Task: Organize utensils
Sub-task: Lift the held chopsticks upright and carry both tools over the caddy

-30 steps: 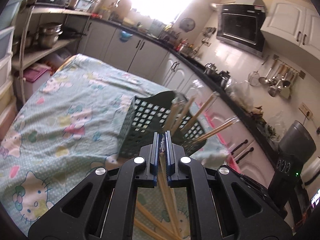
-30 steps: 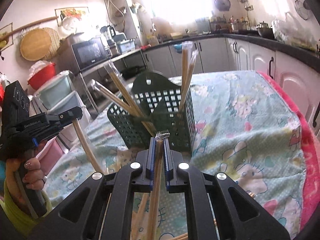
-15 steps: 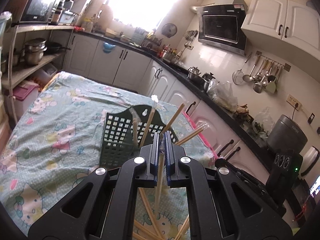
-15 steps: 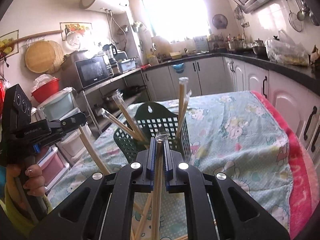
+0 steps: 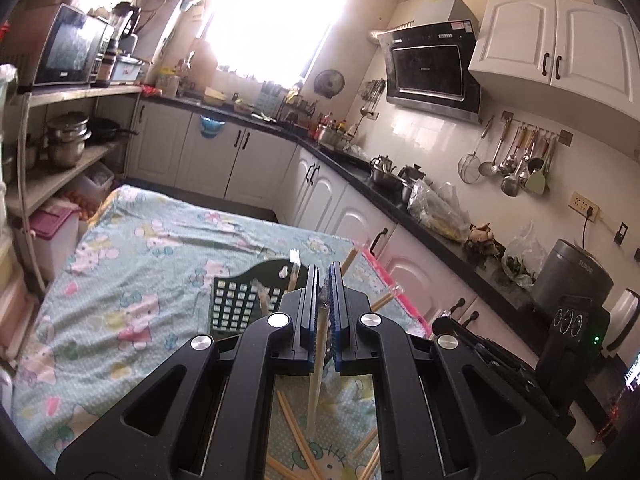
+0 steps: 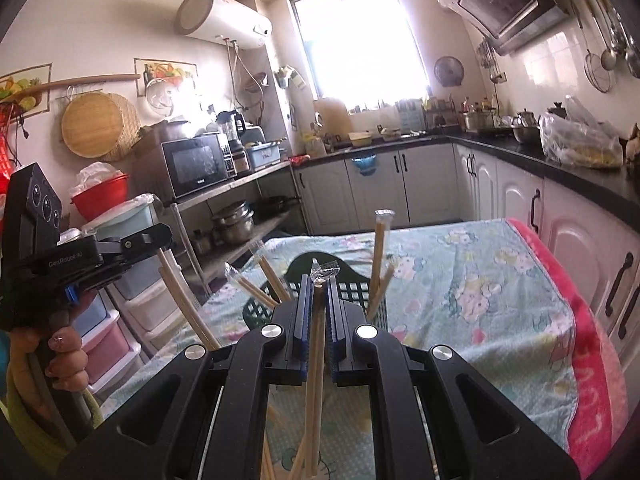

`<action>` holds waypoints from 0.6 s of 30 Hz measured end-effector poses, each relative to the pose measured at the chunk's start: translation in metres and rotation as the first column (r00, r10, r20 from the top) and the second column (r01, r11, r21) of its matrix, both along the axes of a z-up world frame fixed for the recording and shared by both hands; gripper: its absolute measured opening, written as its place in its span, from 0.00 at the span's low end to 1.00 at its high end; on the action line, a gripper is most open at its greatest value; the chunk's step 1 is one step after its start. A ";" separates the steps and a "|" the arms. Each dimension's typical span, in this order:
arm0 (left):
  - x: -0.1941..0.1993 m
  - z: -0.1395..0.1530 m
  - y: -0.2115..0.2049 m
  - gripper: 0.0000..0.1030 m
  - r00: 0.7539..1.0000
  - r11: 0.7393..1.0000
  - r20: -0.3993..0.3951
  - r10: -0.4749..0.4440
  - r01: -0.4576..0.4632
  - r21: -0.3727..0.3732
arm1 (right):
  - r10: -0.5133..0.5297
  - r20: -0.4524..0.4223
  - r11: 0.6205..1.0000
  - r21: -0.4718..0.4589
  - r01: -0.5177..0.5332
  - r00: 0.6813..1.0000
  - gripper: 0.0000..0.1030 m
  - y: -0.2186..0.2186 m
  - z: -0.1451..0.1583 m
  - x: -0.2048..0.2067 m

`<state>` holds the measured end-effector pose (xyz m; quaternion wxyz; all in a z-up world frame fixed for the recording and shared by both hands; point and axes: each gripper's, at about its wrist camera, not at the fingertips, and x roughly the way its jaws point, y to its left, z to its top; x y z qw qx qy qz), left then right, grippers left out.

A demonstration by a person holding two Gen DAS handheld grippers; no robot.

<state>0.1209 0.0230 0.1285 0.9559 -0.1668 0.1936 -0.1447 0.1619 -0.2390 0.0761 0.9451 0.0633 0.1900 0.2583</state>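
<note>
A dark green mesh basket stands on the cartoon-print tablecloth, with several wrapped chopsticks leaning in it. Above and in front of the basket, my left gripper is shut on a wrapped pair of chopsticks that hangs down below the fingers. My right gripper is shut on another wrapped pair, with the basket just beyond its tips. In the right wrist view a hand holds the left gripper with its chopsticks slanting down. Loose chopsticks lie on the cloth below.
White cabinets under a black counter run along the table's right side. A shelf rack with pots and a microwave stands on the left, with plastic drawers below. A pink towel lines the table's right edge.
Both grippers have risen with their chopsticks still clamped. The basket now sits lower and smaller in both views, and more of the kitchen walls shows.
</note>
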 end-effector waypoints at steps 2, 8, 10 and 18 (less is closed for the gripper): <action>0.000 0.006 0.002 0.03 1.000 1.000 0.014 0.007 -0.007 0.010 | 0.004 0.016 1.000 -0.001 -0.004 1.000 0.07 0.003 0.006 0.001; -0.002 0.022 0.007 0.03 0.998 0.998 0.056 0.031 -0.034 0.047 | 0.011 0.059 1.000 -0.001 -0.011 0.998 0.07 0.011 0.023 0.004; -0.002 0.027 0.009 0.03 0.997 0.997 0.068 0.040 -0.044 0.060 | 0.013 0.072 1.000 -0.002 -0.013 0.997 0.07 0.013 0.028 0.005; 0.002 0.043 0.017 0.03 0.992 0.992 0.103 0.076 -0.086 0.092 | 0.026 0.111 1.000 -0.004 -0.025 0.993 0.07 0.022 0.045 0.011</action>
